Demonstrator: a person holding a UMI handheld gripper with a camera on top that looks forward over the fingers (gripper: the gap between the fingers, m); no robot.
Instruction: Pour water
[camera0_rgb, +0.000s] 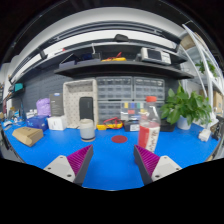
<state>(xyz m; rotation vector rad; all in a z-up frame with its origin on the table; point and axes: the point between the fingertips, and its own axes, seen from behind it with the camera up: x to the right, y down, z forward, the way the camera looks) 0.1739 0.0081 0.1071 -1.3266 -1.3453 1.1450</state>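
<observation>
From my gripper (112, 163), whose fingers stand wide apart and hold nothing, I see the water bottle (149, 125) standing upright on the blue table (110, 155), just beyond and right of the right finger, with a pale cup (87, 128) farther left.

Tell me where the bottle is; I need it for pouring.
In the gripper view, the bottle stands on the blue table, beyond the right finger of the open gripper, with the plant to its right.
</observation>
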